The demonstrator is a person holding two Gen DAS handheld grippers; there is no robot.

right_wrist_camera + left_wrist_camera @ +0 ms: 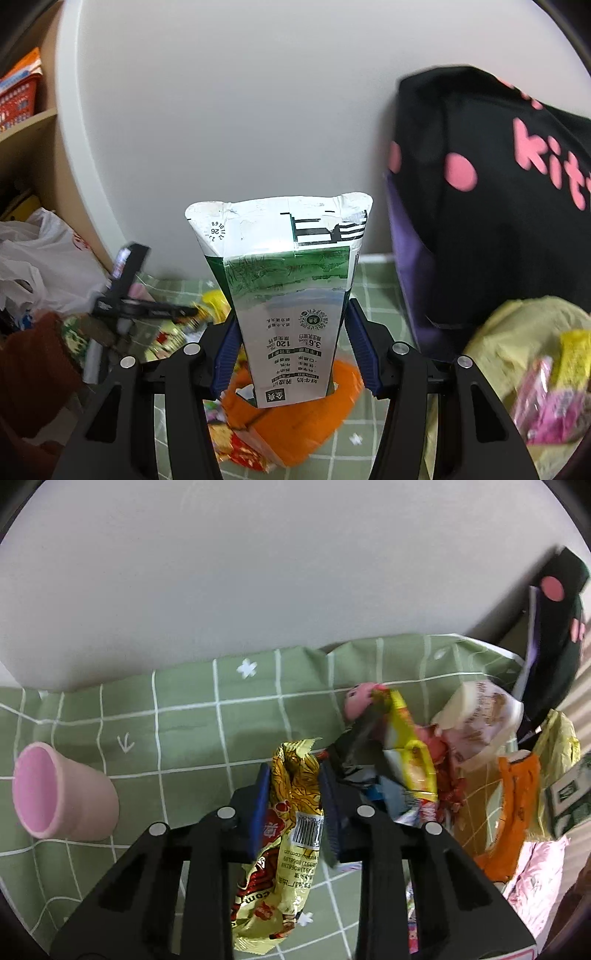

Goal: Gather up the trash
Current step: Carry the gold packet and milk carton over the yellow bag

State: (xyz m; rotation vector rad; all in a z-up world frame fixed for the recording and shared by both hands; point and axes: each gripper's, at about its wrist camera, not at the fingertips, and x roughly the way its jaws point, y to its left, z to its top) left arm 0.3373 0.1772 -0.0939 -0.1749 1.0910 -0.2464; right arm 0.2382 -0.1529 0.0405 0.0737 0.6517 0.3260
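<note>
— Left gripper [293, 794]?
— Clamped on a yellow snack wrapper [284, 834], blue pads [258, 808] pressed against both sides; wrapper hung down between the fingers over the green checked tablecloth [184, 720].

— Right gripper [291, 343]?
— Closed around a crushed milk carton [288, 291], held upright, flattened top edge raised against the white wall [240, 110].

— Rest of the trash?
— Heaped to the right of the left gripper: a yellow packet [406, 746], a white wrapper [476, 716], an orange bag [513, 808]. Piled just beside one another, overlapping. Same orange bag [295, 417] seen right under the carton in the right wrist view.

— Open room anywhere?
— Bare cloth to the left, up to a pink cup [62, 794] tipped on its side, well apart from the heap. Cloth's far edge met the wall.

— And on the right?
— Crowded. Black bag with pink lettering [498, 203] stood near the carton's right edge; a pale-green sack [524, 332] with wrappers below it.
</note>
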